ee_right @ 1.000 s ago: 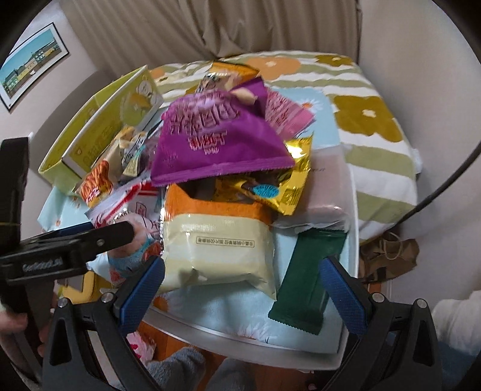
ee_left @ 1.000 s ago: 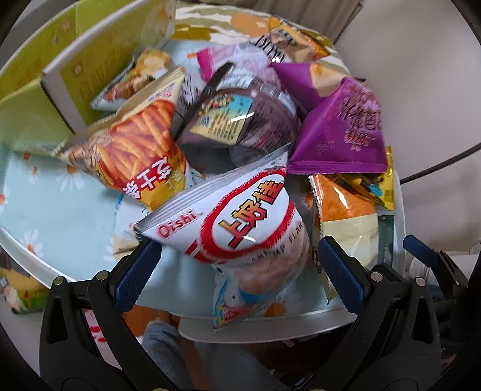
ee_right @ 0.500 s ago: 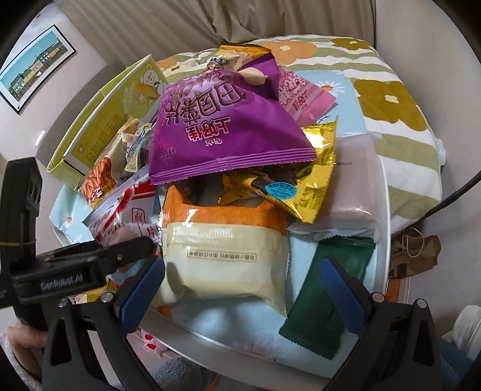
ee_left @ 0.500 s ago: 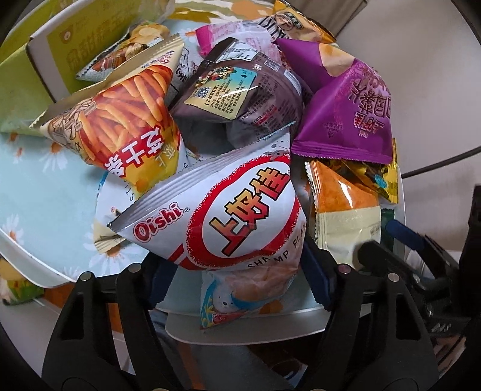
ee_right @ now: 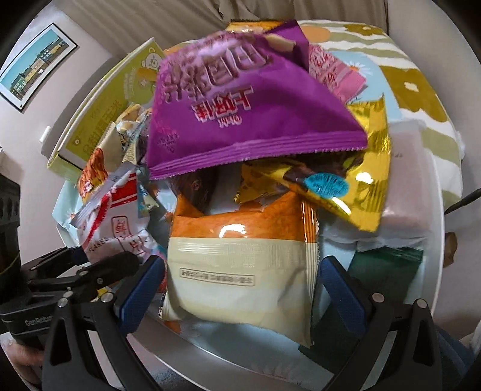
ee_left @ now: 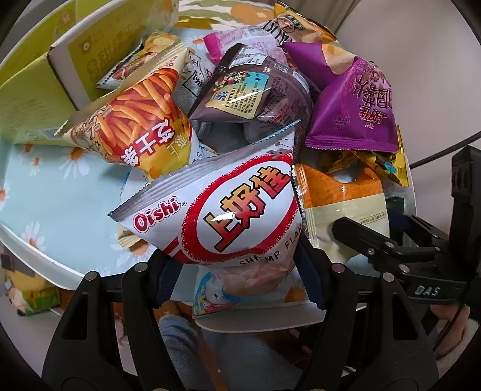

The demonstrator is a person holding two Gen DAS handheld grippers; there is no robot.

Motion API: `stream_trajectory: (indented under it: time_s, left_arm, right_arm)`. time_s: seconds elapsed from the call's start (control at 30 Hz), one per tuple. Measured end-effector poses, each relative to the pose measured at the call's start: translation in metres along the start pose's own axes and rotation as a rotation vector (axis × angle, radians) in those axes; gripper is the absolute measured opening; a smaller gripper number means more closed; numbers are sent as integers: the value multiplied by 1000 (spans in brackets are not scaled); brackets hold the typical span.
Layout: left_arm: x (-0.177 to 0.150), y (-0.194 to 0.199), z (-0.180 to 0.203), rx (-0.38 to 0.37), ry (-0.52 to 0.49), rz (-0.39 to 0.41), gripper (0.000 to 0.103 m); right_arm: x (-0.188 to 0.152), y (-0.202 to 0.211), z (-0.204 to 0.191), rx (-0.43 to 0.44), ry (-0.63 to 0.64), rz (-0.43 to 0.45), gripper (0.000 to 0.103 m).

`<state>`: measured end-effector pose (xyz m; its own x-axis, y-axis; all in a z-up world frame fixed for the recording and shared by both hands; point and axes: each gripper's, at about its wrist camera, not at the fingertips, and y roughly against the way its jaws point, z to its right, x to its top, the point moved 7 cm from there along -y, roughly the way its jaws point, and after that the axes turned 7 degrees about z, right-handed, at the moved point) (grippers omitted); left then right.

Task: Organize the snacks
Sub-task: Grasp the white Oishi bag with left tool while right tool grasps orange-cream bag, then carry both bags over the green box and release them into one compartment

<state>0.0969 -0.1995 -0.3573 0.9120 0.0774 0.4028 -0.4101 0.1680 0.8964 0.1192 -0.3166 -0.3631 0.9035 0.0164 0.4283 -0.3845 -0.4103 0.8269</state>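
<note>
Glossy plastic snack bags (ee_left: 228, 210), matt cardboard box (ee_left: 45, 87)

Looks like a home, likely a living room or bedroom. Framed picture (ee_right: 34, 64) on the wall at upper left, curtains (ee_right: 186, 18) along the top, flower-print cloth (ee_right: 412, 81) at upper right, round white table (ee_right: 437, 240) under a daisy-print cloth.

We read "Oishi" and "上好佳" on the white and red shrimp-flake bag (ee_left: 228, 216), with "FLAK" after partly hidden letters below. We see "DAS" on the right gripper (ee_left: 427, 290) and "GenRobo", cut off, on the left gripper (ee_right: 37, 322).
</note>
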Motion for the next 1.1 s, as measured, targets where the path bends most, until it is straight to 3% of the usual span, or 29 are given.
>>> stream_trajectory:
  time_s: [0.13, 0.27, 0.8, 1.1]
  left_arm:
    - [-5, 7, 3, 7, -16, 1, 65]
    - [-5, 17, 5, 6, -31, 7, 64]
    - [7, 56, 15, -34, -73, 59, 64]
    - [38, 110, 12, -66, -81, 172, 64]
  right_arm:
    - [-2, -2, -7, 19, 16, -7, 77]
    - [-3, 1, -13, -4, 46, 1, 70]
    - [-8, 49, -49, -76, 131, 84, 68]
    - [31, 107, -73, -106, 171, 181, 68]
